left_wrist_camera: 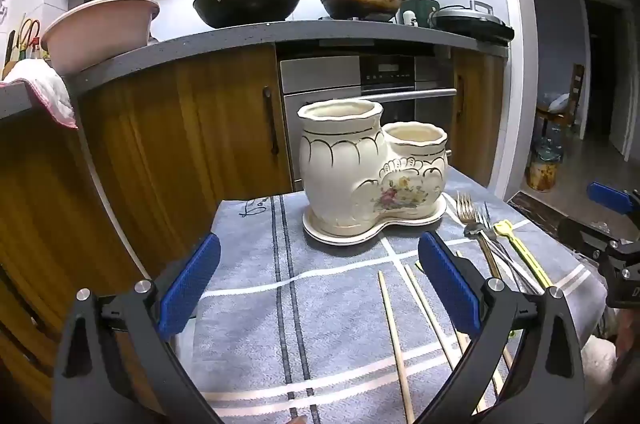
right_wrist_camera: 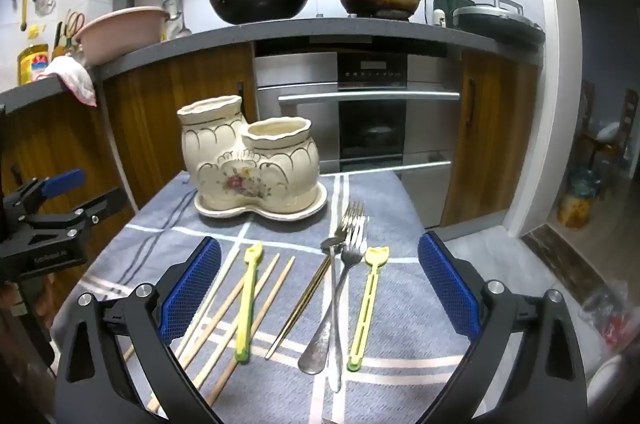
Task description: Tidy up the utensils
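Right wrist view: both grippers (right_wrist_camera: 319, 288) (left_wrist_camera: 319, 284) released, empty. On the bench (right_wrist_camera: 400, 304) before the two-pot holder (right_wrist_camera: 252, 164) lie two yellow tools (right_wrist_camera: 246, 300), several chopsticks (right_wrist_camera: 224, 320), forks (right_wrist_camera: 352, 220) and a spoon (right_wrist_camera: 320, 344).

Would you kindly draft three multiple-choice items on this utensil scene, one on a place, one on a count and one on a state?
1. Where does the ceramic holder stand?
A. On its matching tray, on the blue checked cloth
B. On the grey counter beside the wok
C. Inside the oven

2. How many yellow-green utensils lie on the cloth?
A. One
B. Two
C. Four

3. What state is the right claw in?
A. Shut on a fork
B. Shut on a chopstick
C. Open, holding nothing

Answers:
1 A, as the holder sits on the cream tray at the far end of the cloth.
2 B, as one yellow-green piece lies among the chopsticks and another right of the forks.
3 C, as both blue pads stand wide apart above the utensils.
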The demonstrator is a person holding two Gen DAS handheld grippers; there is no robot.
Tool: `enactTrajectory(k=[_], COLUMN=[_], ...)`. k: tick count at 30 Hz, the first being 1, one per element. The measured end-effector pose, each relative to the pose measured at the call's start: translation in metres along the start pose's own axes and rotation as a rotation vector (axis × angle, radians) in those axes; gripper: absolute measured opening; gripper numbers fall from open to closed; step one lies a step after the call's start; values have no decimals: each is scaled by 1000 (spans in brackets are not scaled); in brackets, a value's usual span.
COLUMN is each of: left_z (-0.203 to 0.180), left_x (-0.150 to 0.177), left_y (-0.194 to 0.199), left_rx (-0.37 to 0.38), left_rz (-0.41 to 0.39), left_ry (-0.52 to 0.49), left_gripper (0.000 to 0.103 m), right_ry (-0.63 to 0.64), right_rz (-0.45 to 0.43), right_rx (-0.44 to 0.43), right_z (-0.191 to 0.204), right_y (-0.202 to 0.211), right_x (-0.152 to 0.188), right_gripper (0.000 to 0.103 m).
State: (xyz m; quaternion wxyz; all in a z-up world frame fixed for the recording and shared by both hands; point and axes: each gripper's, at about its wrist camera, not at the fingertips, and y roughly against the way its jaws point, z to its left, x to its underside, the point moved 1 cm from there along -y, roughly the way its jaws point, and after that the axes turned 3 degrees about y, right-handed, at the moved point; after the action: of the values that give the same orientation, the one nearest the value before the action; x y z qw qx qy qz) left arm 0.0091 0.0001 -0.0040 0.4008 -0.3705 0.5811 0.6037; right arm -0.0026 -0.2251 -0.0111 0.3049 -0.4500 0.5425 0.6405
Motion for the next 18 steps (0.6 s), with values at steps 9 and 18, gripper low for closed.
enactTrajectory(k=[9,18], left_z=[2,3], left_x=[-2,-1], left_y=[-1,4], left_rx=[6,7], left_rz=[6,-8], left_ry=[-11,12], left_gripper=[98,98], right_ry=[-4,-3], right_rz=[9,10], right_rx=[-3,-3], right_z=[0,1], right_y=[-1,-1], right_x=[1,0], right_gripper=[98,98])
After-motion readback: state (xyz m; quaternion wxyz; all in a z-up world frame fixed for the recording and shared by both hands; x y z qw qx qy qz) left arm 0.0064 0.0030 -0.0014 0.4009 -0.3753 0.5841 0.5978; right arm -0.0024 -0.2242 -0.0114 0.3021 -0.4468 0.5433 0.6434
